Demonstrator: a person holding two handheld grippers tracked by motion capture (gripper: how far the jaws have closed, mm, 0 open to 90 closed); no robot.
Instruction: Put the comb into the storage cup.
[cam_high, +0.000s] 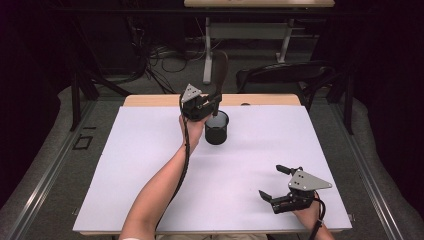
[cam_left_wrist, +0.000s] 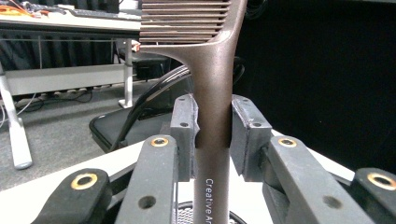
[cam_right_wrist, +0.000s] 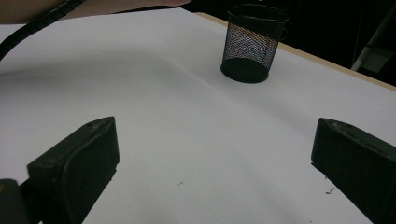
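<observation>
The comb (cam_high: 220, 64) is upright in your left tongs (cam_high: 216, 100), clamped by its brown handle, and it stands right over the black mesh cup (cam_high: 217, 128) at the far middle of the worktop (cam_high: 150, 165). The lower end of the handle looks to be at the cup's mouth, perhaps just inside; from above I cannot tell how deep it sits. So by my reading you are in the placing step: the comb is lined up, and the drop into the cup is what's left.

The next move calls for a straight lowering, handle first, keeping the comb vertical so it clears the rim, and a release only once the handle is well inside the mesh. Let go too high or tilted and I'd expect the top-heavy comb to tip the light cup.

Your right tongs (cam_high: 281, 184) rest near the front right of the worktop, jaws wide apart, holding nothing.

Now the views. The left gripper view gives you the grip itself: both pads pressing the comb's handle (cam_left_wrist: 212, 116) from either side, the teeth (cam_left_wrist: 182, 21) above, and a sliver of mesh rim (cam_left_wrist: 184, 213) directly beneath. The right gripper view gives you the cup (cam_right_wrist: 252, 44) from the side, standing upright and well clear of those open jaws.
</observation>
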